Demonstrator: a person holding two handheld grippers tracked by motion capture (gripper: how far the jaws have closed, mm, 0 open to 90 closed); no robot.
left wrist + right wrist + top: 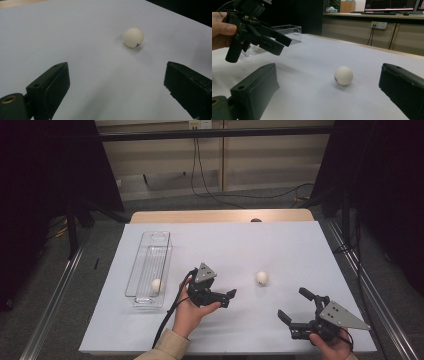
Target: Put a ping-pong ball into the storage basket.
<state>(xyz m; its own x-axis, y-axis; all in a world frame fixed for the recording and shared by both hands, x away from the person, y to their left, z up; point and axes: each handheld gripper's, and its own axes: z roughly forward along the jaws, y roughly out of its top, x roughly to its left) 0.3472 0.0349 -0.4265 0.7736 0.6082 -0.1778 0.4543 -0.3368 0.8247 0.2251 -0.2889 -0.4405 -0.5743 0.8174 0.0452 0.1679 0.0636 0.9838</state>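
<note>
**Loose white ball waits between two open grippers**

A small white ball (262,278) sits alone on the white-covered bench (300,245), between the two hands and nearer the far side. The left hand-held gripper (231,298) hovers just beside it, jaws spread wide and pointed toward it. The right hand-held gripper (295,305) rests lower, jaws likewise apart and empty. A second ball (156,285) already lies in the clear tray (161,239) at the left.

The ball looks light, smooth and hard, so it would likely roll at the slightest nudge. The safest hold is across its widest middle, both jaws closing evenly and gently from opposite sides.
</note>
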